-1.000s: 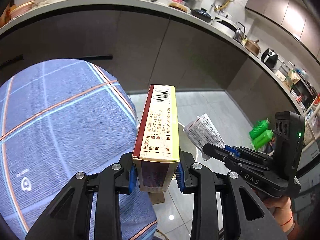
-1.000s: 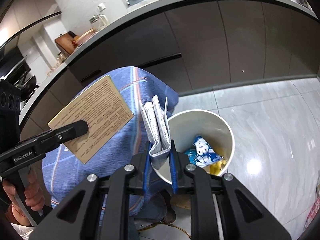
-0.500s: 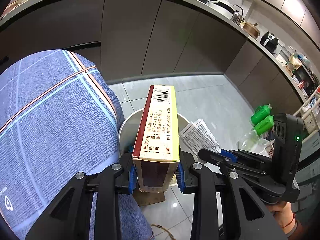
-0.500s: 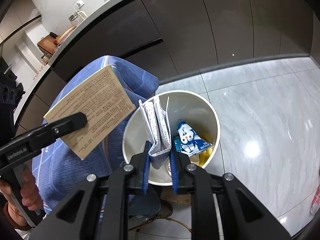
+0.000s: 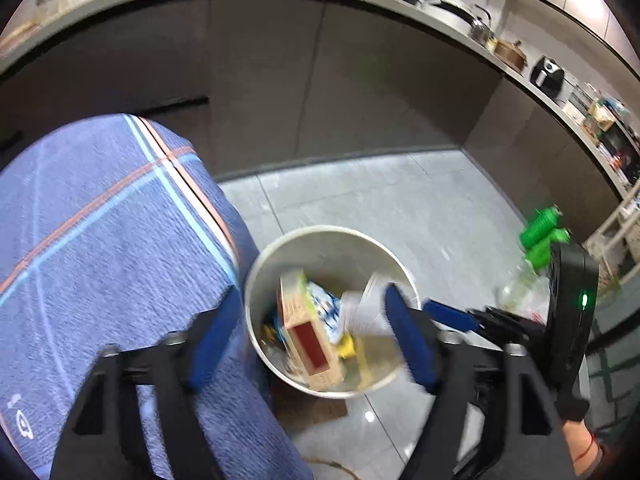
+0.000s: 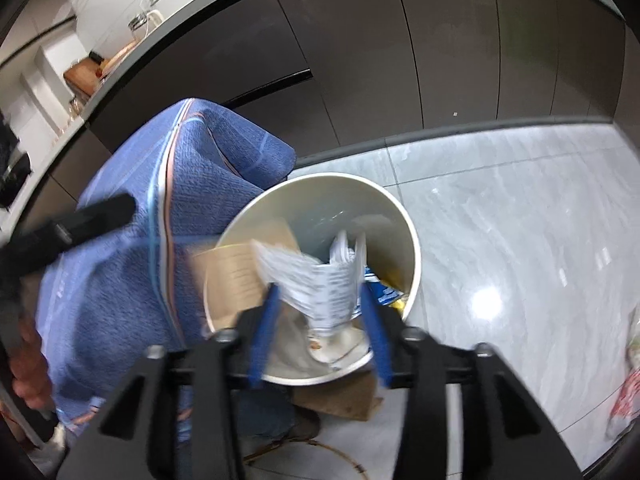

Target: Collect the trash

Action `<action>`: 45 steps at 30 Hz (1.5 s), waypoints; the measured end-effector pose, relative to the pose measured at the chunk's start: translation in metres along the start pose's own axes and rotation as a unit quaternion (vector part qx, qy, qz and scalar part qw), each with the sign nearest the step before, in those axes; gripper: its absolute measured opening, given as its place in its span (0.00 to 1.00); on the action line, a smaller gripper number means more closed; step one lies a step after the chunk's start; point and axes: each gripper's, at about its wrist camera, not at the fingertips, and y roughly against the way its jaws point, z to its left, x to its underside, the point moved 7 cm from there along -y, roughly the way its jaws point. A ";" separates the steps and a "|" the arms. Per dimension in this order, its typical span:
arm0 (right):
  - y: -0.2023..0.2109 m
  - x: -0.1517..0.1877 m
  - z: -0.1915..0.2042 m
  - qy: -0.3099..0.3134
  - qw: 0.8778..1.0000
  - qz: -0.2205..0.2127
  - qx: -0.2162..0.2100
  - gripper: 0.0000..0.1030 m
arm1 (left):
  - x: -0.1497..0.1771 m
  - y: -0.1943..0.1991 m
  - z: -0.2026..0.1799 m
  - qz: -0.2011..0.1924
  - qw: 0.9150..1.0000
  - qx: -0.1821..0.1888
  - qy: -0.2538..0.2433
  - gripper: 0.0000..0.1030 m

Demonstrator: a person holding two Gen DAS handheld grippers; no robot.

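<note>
The white bin (image 5: 256, 280) stands open-topped on the floor; a blue-clad leg (image 5: 120, 240) crowds its left side, dark cabinets (image 5: 320, 80) rise behind, and bare tile (image 6: 520, 220) spreads right.

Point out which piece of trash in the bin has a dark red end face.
The cardboard box, lying tilted inside the white bin; the folded paper leaflet beside it is white with print.

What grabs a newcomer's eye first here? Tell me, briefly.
The white bin on the grey floor, beside a blue plaid knee, with a cardboard box lying inside it. The left claw hangs open above it. The right claw has just been opening, a printed leaflet loose between its pads.
</note>
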 end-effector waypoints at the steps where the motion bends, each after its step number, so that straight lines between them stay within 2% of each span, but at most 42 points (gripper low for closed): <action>1: -0.001 0.002 0.000 0.011 1.000 -0.001 0.011 0.58 | -0.002 0.002 0.001 -0.006 1.000 0.000 0.001 0.76; 3: -0.002 0.004 0.000 0.022 1.000 -0.001 0.016 0.69 | -0.004 0.006 0.005 -0.011 1.000 -0.002 0.008 0.85; 4: -0.003 0.005 0.000 0.024 1.000 -0.001 0.014 0.78 | -0.006 0.008 0.008 -0.016 1.000 -0.005 0.013 0.86; 6: -0.003 0.007 0.001 0.026 1.000 -0.003 0.011 0.90 | -0.007 0.012 0.013 -0.025 0.999 -0.009 0.024 0.92; 9: -0.003 0.008 0.000 0.026 1.000 -0.004 0.008 0.97 | -0.005 0.018 0.019 -0.029 0.999 -0.013 0.036 0.92; 22: 0.007 0.005 0.013 0.043 0.999 -0.008 0.003 0.97 | -0.001 0.029 0.024 -0.029 0.998 -0.023 0.057 0.92; 30: 0.020 -0.001 0.022 0.055 0.998 -0.022 0.001 0.97 | -0.001 0.048 0.029 -0.043 0.997 -0.036 0.061 0.92; 39: 0.050 -0.021 0.041 0.058 0.997 -0.060 -0.006 0.97 | 0.005 0.100 0.060 -0.076 0.990 -0.083 0.082 0.92; 45: 0.075 -0.039 0.072 0.070 0.994 -0.083 -0.011 0.97 | 0.016 0.145 0.087 -0.096 0.981 -0.120 0.118 0.92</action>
